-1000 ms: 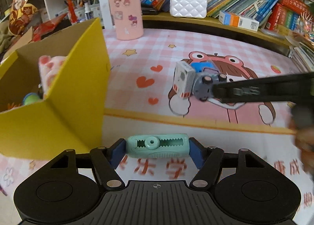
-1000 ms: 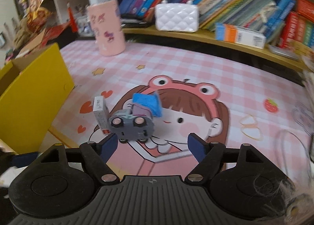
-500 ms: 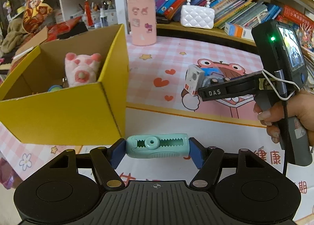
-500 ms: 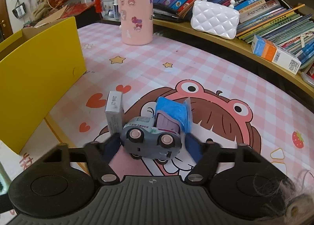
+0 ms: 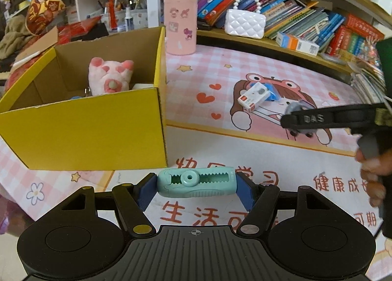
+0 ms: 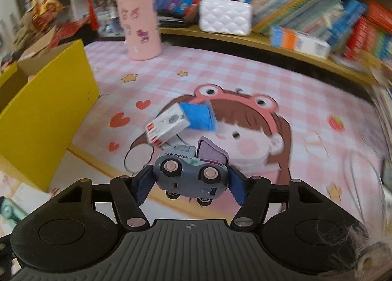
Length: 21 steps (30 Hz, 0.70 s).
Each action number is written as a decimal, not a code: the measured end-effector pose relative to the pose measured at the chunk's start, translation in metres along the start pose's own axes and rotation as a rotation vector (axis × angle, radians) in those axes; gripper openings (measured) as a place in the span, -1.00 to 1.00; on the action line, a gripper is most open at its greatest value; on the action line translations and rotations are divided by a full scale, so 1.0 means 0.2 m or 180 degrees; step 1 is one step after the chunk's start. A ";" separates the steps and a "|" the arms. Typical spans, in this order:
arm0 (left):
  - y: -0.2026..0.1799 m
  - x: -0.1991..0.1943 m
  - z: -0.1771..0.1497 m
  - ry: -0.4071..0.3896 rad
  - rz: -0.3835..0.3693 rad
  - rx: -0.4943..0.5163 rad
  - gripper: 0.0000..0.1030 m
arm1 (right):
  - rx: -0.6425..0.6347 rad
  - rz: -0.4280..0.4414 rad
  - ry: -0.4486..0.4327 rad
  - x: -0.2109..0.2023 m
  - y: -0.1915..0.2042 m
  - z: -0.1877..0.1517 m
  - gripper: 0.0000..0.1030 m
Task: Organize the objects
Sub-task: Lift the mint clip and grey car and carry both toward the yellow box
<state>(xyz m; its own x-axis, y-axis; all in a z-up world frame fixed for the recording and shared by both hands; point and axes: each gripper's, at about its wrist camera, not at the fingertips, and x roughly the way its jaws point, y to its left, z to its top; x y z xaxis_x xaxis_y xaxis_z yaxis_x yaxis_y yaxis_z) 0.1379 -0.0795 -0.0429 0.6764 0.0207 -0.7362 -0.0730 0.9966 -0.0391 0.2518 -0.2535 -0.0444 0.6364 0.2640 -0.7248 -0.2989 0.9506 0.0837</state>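
Left gripper (image 5: 196, 184): its blue pads clamp the two ends of a teal toothed clip (image 5: 196, 183), carried crosswise above the mat, just in front of the box's near corner.
Right gripper (image 6: 189, 178): its pads press on the front and rear of a grey toy truck (image 6: 191, 173) with pink wheel hubs and a raised purple bed, lifted clear of the mat; in the left wrist view the truck is blurred behind the gripper's black finger.
Yellow cardboard box (image 5: 98, 129): stands open on the left of the mat, with a pink plush toy (image 5: 109, 76) inside against the back wall.
Small white carton (image 6: 166, 125): lies tilted on the frog-hat cartoon print, touching a blue packet (image 6: 198, 115) on its far side.
Pink checked mat (image 6: 220, 75): covers the table.
Pink sticker-covered cylinder (image 5: 180, 25): upright at the mat's far edge, just beyond the box.
White quilted purse (image 5: 245, 22): on the shelf, in front of the books.
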 end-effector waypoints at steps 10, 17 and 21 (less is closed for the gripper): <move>0.22 -0.12 -0.06 -0.0107 -0.0127 0.0012 0.34 | 0.0390 0.0024 0.0074 -0.29 0.27 -0.18 0.18; 0.46 -0.21 -0.11 -0.0167 -0.0054 -0.0165 0.34 | 0.0182 0.0161 0.0061 -0.37 0.59 -0.25 0.18; 0.58 -0.26 -0.15 -0.0188 -0.0001 -0.0230 0.34 | 0.0085 0.0249 0.0079 -0.39 0.75 -0.28 0.18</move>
<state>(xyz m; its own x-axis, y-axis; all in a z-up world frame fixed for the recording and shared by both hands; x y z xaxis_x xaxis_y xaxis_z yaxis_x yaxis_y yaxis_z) 0.0729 0.0328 -0.0294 0.7183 0.0272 -0.6952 -0.1240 0.9882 -0.0895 0.1189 -0.1411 -0.0138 0.5940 0.3336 -0.7321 -0.3276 0.9314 0.1587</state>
